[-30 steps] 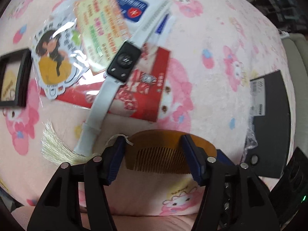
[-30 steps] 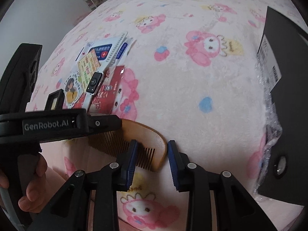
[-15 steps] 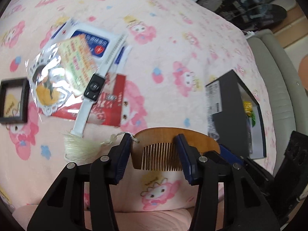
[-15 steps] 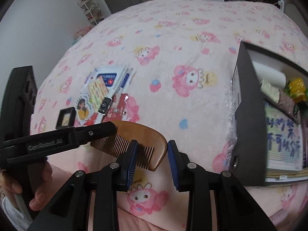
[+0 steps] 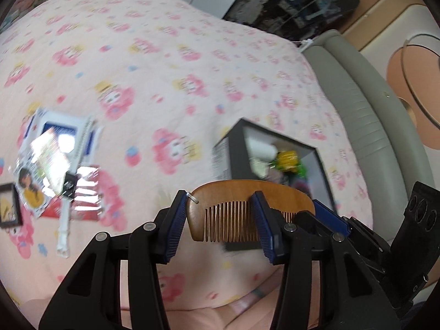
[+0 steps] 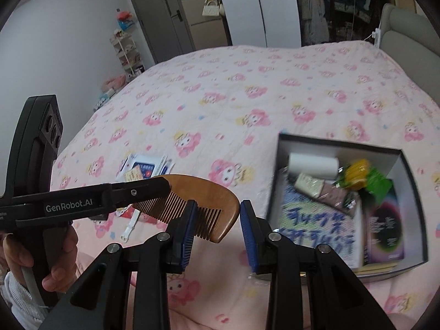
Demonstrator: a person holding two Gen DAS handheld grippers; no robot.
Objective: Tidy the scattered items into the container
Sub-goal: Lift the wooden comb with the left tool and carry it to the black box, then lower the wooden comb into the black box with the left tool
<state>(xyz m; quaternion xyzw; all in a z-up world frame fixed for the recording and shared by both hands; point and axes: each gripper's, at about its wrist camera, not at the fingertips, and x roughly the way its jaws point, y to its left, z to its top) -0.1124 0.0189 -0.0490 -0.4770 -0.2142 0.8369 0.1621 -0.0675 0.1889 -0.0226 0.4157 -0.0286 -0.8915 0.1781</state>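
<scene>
A: Where is the comb (image 5: 249,195)?

B: Low in the centre of the left wrist view, off the bed, teeth pointing down. The left gripper (image 5: 217,221) pinches one end of it between its blue pads (image 5: 173,224).

A: And the other end?

B: In the right wrist view the comb (image 6: 209,192) sits in the lower middle. Its rounded end pokes into the right gripper (image 6: 216,229). The left pad lies against the teeth; the right pad stands just off the wood. So those tongs are spread, not clamping.

A: Is the left gripper seen from there too?

B: Yes, as a black bar across the left of the frame, held by a hand (image 6: 59,250) at lower left.

A: The box (image 6: 409,165)?

B: Right of centre in that view, open, black outside and white inside. It holds a white roll (image 6: 313,165), a yellow thing (image 6: 356,174) with green beside it, a sheet with blue writing (image 6: 313,225) and a dark booklet (image 6: 385,228). In the left view the box (image 5: 229,148) lies behind the comb, centre right.

A: What lies on the bed (image 5: 170,82)?

B: At the left of the left view, blurred: a pile of cards (image 5: 52,148), a watch (image 5: 68,189) with a white strap, and a small black frame (image 5: 9,206) at the edge.
</scene>
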